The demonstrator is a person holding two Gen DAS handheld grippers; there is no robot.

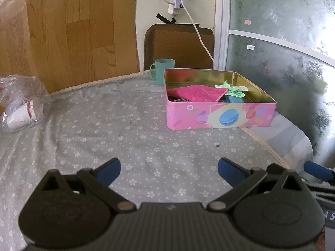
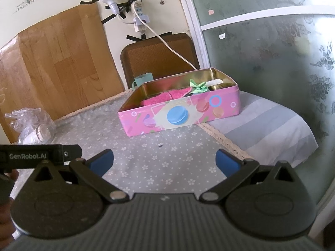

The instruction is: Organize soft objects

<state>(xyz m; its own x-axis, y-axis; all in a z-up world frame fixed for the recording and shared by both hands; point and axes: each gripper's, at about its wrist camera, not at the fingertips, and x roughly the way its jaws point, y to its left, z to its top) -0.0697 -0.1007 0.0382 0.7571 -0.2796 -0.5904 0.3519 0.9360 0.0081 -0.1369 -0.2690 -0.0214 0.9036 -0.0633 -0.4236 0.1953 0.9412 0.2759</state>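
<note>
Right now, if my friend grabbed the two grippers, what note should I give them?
Left gripper: open, holding nothing, above the flowered grey tablecloth.
Right gripper: open, holding nothing too.
Pink rectangular macaron tin: sits lidless at the far right of the table. Inside lie a fluffy pink towel, a light green fabric piece and something blue under them, hard to tell what.
Done: those soft things are in the tin.
Left: no loose soft things show on the cloth. A crinkly clear plastic bag with small cups lies far left; a teal plastic mug stands behind the tin. Check whether anything else needs sorting.
</note>
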